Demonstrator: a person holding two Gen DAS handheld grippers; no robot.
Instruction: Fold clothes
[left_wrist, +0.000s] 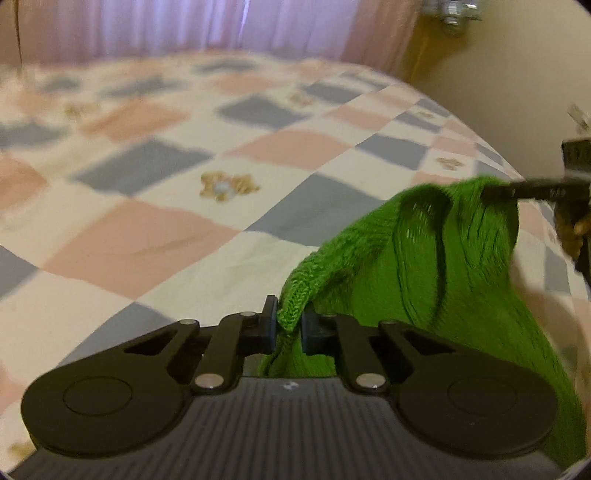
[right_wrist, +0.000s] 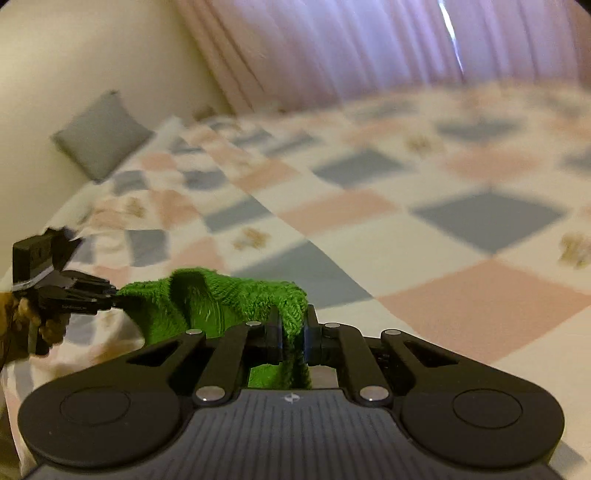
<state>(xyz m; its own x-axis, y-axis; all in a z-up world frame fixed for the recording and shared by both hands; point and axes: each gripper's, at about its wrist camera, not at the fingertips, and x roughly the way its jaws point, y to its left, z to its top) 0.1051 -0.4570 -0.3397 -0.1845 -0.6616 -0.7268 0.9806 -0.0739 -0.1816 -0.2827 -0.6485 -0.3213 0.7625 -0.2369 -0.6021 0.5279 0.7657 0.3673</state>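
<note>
From the left wrist, the left tongs (left_wrist: 289, 325) pinch an edge of the bright green knitted garment (left_wrist: 454, 258) held above the pink, grey and white checked bed quilt (left_wrist: 147, 229), while the right-wrist view shows the right tongs (right_wrist: 293, 334) clamped on another edge of it.

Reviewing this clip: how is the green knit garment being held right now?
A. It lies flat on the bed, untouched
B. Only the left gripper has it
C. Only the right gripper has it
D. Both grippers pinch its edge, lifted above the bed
D: the left gripper and right gripper each have jaws closed on the green knit garment, which hangs between them above the checkered bedspread.
</note>
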